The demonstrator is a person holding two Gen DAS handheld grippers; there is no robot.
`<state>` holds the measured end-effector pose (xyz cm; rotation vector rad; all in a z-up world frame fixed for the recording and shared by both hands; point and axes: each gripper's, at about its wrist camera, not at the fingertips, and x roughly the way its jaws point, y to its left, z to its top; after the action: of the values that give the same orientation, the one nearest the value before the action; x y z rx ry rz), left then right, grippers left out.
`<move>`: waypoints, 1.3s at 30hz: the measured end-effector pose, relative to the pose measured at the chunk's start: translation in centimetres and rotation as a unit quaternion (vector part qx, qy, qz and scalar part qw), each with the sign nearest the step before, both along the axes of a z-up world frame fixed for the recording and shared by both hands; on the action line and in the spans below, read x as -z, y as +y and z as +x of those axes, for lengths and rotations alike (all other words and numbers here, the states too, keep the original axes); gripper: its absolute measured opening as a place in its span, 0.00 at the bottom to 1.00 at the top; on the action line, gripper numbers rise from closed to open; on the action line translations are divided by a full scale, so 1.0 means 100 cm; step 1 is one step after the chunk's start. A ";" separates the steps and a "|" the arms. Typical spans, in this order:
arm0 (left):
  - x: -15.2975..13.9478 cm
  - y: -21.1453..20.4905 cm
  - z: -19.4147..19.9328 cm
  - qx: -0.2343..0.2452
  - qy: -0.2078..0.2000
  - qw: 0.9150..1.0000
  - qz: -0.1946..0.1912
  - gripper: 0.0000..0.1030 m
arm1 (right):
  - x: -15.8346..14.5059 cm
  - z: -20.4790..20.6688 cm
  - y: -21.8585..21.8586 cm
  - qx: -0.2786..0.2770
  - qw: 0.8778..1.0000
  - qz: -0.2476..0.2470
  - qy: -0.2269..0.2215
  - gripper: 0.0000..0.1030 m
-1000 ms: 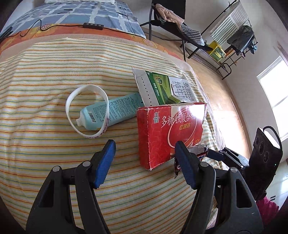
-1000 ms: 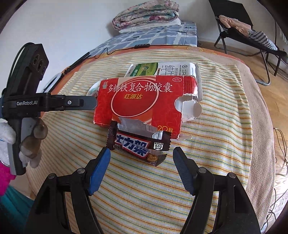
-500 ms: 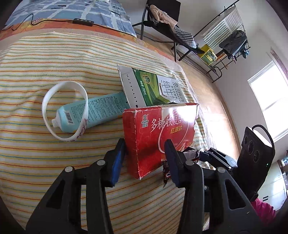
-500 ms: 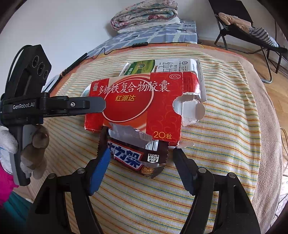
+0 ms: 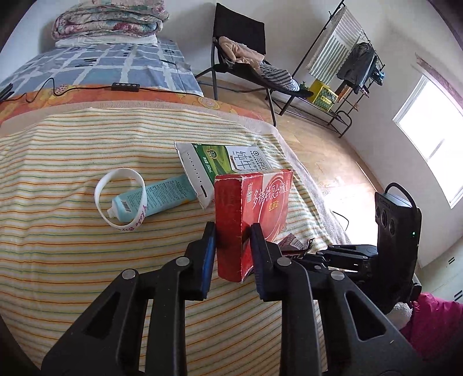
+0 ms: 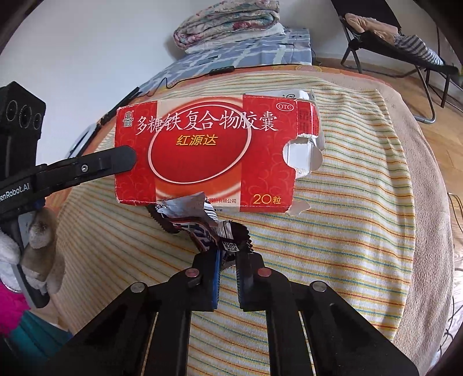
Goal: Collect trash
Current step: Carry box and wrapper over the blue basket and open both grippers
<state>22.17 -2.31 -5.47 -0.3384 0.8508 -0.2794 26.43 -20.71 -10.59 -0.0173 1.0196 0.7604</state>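
Observation:
A red medicine box [image 5: 260, 202] is lifted on edge off the striped blanket [image 5: 72, 260]. My left gripper [image 5: 233, 231] has its jaws closing, pads pressed on the box's narrow end. In the right wrist view the same red box [image 6: 202, 144] hangs tilted, with a left finger [image 6: 115, 162] across its corner. Just below it, my right gripper [image 6: 228, 256] is shut on a crumpled dark candy wrapper [image 6: 202, 228]. The wrapper [image 5: 292, 244] also peeks out beside the box in the left wrist view.
A flattened green milk carton [image 5: 231, 162], a pale blue tube [image 5: 156, 196] and a white wristband [image 5: 99, 191] lie on the blanket behind the box. Folded quilts [image 5: 110, 20] sit on the bed beyond. A folding chair [image 5: 240, 57] and clothes rack [image 5: 347, 57] stand on the wood floor.
The left jaws closed onto the red box and raised it on edge. The right jaws snapped shut on the candy wrapper, crumpling it.

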 end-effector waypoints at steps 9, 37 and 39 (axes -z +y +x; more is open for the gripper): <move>-0.017 0.041 -0.046 -0.035 -0.002 0.999 0.015 0.19 | -0.023 -0.025 -0.006 0.002 1.000 -0.005 -0.014 0.03; -0.088 0.095 -0.267 -0.078 -0.010 0.996 0.034 0.17 | -0.092 -0.174 0.000 -0.035 0.998 -0.013 -0.056 0.03; -0.089 0.096 -0.287 -0.080 -0.008 0.996 0.036 0.17 | -0.091 -0.188 -0.001 -0.037 0.998 -0.009 -0.051 0.03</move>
<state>-6.54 7.31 3.44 -0.3341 0.8116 -0.1025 7.68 -20.81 -1.47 -0.1093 0.9324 0.8094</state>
